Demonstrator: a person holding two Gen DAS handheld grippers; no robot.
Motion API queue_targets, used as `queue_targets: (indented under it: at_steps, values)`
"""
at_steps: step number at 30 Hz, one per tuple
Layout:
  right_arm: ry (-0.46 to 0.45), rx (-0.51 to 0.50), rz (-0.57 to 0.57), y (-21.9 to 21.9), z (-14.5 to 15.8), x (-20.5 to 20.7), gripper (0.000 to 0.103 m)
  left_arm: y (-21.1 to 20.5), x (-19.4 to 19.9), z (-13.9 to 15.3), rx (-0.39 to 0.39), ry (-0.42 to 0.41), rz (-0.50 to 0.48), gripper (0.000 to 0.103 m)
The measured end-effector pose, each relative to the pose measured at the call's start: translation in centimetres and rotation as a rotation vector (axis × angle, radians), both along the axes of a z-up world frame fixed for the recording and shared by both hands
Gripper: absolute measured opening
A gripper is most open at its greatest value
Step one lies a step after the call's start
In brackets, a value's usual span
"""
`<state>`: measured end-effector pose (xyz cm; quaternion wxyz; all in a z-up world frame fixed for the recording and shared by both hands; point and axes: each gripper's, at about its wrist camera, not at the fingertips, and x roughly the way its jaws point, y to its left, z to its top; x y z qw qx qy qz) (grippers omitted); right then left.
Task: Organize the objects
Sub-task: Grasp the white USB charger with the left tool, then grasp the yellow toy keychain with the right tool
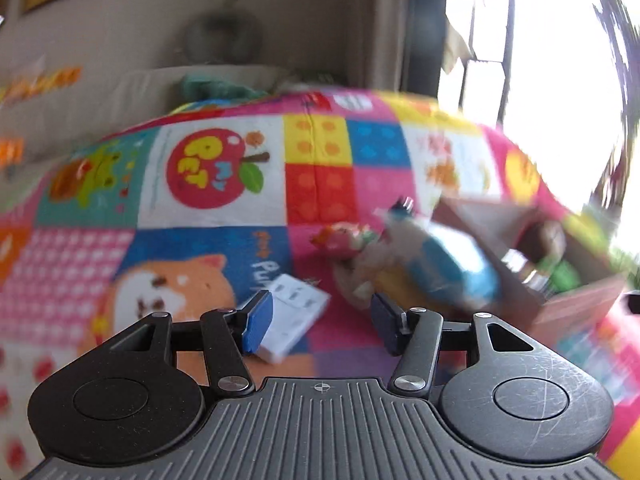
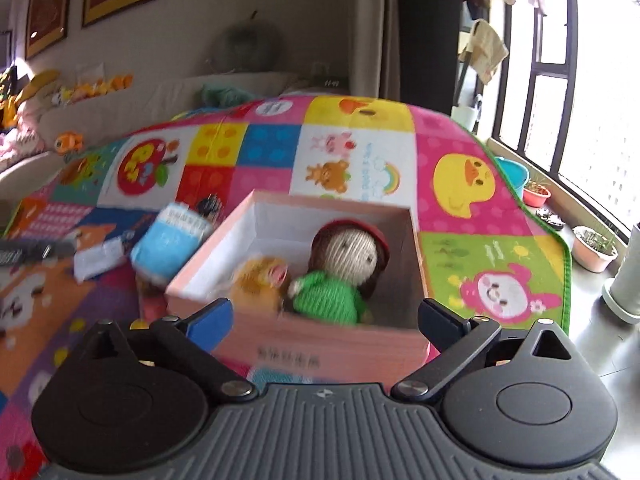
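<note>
A pink cardboard box [image 2: 280,332] stands open on a colourful play mat [image 2: 480,240]. Inside lie a knitted doll in green with a red hat [image 2: 340,272] and a yellow plush [image 2: 260,280]. My right gripper [image 2: 324,322] is open and empty, just in front of the box's near wall. A blue and white packet [image 2: 172,240] lies left of the box, also in the left wrist view [image 1: 444,264]. My left gripper [image 1: 320,322] is open and empty above the mat, with a white power strip [image 1: 292,316] by its left finger. A small pink toy [image 1: 344,240] lies beyond. The box [image 1: 560,312] sits to its right.
A sofa [image 2: 120,100] with small toys runs behind the mat. Windows and potted plants [image 2: 592,248] line the right side, with a white cylinder [image 2: 628,280] on the floor. Framed pictures hang on the wall.
</note>
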<state>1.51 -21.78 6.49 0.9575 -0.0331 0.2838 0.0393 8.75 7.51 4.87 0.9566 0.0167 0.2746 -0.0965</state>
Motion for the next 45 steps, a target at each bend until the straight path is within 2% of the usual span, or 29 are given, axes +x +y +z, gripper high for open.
queue_targets:
  at_steps: [3, 6, 8, 10, 15, 18, 20, 24, 26, 29, 32, 34, 36, 41, 45]
  values:
    - [0.034, -0.006, 0.029, 0.9, -1.1, -1.1, 0.1, -0.2, 2.4, -0.8, 0.086, 0.034, -0.019, 0.059]
    - [0.04, 0.005, 0.05, 1.3, -1.2, -2.0, 0.103, -0.1, 4.6, -1.6, 0.124, 0.075, -0.022, 0.059]
    - [0.048, 0.017, 0.065, 1.5, -1.1, -2.3, 0.103, 0.1, 6.0, -2.3, 0.118, 0.124, -0.038, 0.06]
    - [0.055, 0.021, 0.082, 1.8, -1.0, -2.5, 0.103, 0.2, 6.8, -2.7, 0.118, 0.126, -0.031, 0.06]
    - [0.058, 0.015, 0.134, 3.2, -1.0, -2.6, 0.103, 0.6, 7.9, -3.7, 0.044, 0.211, -0.03, 0.06]
    - [0.056, 0.002, 0.156, 4.1, -1.1, -2.5, 0.103, -0.2, 6.3, -3.8, 0.077, 0.183, -0.016, 0.053]
    - [0.055, -0.004, 0.172, 4.6, -1.2, -2.5, 0.103, -0.8, 4.7, -3.5, 0.054, 0.209, -0.015, 0.053]
    - [0.049, -0.023, 0.197, 5.5, -1.4, -2.7, 0.103, -2.4, -0.7, -3.1, -0.003, 0.247, -0.105, 0.053]
    - [0.047, -0.022, 0.212, 5.8, -1.4, -2.8, 0.103, -3.3, -3.8, -3.2, -0.006, 0.241, -0.134, 0.053]
    - [0.059, -0.014, 0.235, 6.4, -1.7, -2.7, 0.103, -4.0, -7.4, -3.6, 0.025, 0.203, -0.102, 0.053]
    - [0.077, -0.004, 0.222, 7.3, -2.2, -1.8, 0.103, -3.5, -8.7, -3.6, -0.021, 0.197, -0.044, 0.053]
    - [0.101, 0.04, 0.231, 7.8, -2.5, -0.8, 0.098, -3.1, -8.8, -3.4, -0.053, 0.204, -0.026, 0.053]
    - [0.133, 0.079, 0.25, 8.6, -2.8, 0.3, 0.092, -3.1, -8.8, -3.4, -0.048, 0.201, -0.025, 0.053]
    - [0.191, 0.08, 0.281, 11.2, -4.3, 2.3, 0.089, -3.2, -8.9, -3.5, -0.037, 0.192, -0.029, 0.053]
    - [0.232, 0.103, 0.307, 11.8, -4.9, 2.9, 0.062, -3.2, -9.1, -3.6, -0.04, 0.183, -0.025, 0.053]
